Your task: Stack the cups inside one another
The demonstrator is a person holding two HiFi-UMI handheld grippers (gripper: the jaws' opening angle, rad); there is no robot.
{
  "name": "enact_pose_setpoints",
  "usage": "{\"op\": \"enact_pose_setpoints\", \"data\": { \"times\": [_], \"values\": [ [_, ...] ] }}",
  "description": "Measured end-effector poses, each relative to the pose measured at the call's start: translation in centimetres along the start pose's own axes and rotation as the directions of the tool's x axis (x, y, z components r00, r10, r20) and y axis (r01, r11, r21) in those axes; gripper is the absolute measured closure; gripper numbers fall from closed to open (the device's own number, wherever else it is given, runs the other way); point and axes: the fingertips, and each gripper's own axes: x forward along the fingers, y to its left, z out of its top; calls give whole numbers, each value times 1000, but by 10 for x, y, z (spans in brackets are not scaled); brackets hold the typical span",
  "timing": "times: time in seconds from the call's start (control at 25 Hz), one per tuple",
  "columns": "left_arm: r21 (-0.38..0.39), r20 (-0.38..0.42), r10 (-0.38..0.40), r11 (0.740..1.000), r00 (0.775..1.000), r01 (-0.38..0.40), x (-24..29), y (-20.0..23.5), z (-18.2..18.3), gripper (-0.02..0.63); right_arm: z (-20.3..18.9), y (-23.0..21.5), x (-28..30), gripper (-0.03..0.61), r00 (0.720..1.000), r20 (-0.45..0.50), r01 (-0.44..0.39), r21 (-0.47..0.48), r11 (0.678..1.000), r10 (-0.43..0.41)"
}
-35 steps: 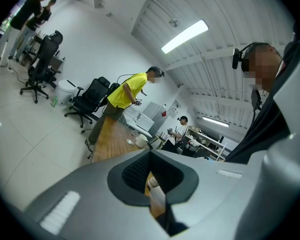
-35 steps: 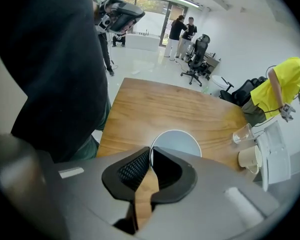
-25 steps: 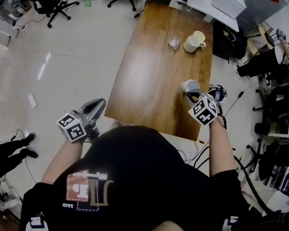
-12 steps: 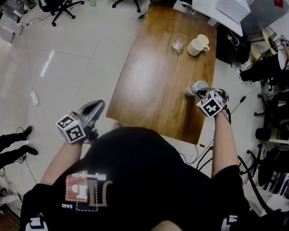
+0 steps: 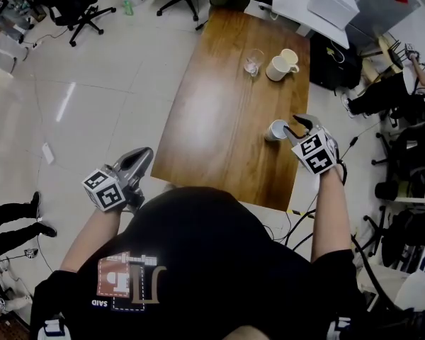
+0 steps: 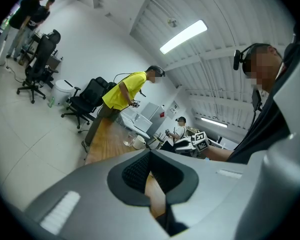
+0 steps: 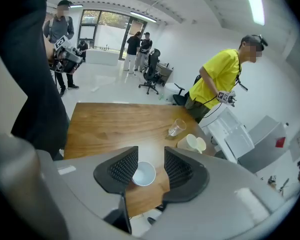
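Note:
A small white cup point(image 5: 275, 129) stands upright near the right edge of the wooden table point(image 5: 212, 112). My right gripper point(image 5: 296, 125) hovers just above and right of it; its jaws have just been opening and stand wide. In the right gripper view the cup point(image 7: 143, 174) shows below the gap of the right gripper point(image 7: 151, 157), untouched. Farther along the table stand a clear glass cup point(image 5: 253, 62) and a white mug point(image 5: 278, 67) with a cream cup against it. My left gripper point(image 5: 143, 157) hangs off the table's near left corner, shut and empty point(image 6: 150, 159).
A person in a yellow shirt point(image 7: 217, 79) stands at the table's far end. Office chairs point(image 5: 78, 6) are on the floor at the back left. Cables and dark gear point(image 5: 382, 98) crowd the floor right of the table. Another person point(image 7: 60, 29) stands at the left.
My right gripper was shut on the white cup's rim; it has let go, opened wide and lifted up and to the right. The cup stays on the table. The left gripper has not moved.

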Motion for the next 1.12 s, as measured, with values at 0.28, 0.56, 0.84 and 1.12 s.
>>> {"op": "enact_pose_setpoints", "data": {
  "times": [0.28,0.56,0.84,1.12],
  "values": [
    [46,-22,-77,996,997,78,42,-41,-2,618,12,4,-64,440,980,200,9,81,997,-25],
    [60,-42,-82,995,996,85,60,-88,-29,618,-81,150,-38,506,896,317,-407,315,857,309],
    [44,-56,-1,999,998,3,37,-118,-67,618,-148,264,-23,545,817,299,-573,326,752,493],
    [26,-56,85,996,995,-84,-2,-121,-97,618,-172,294,-9,563,791,262,-612,309,728,553]
  ]
}}
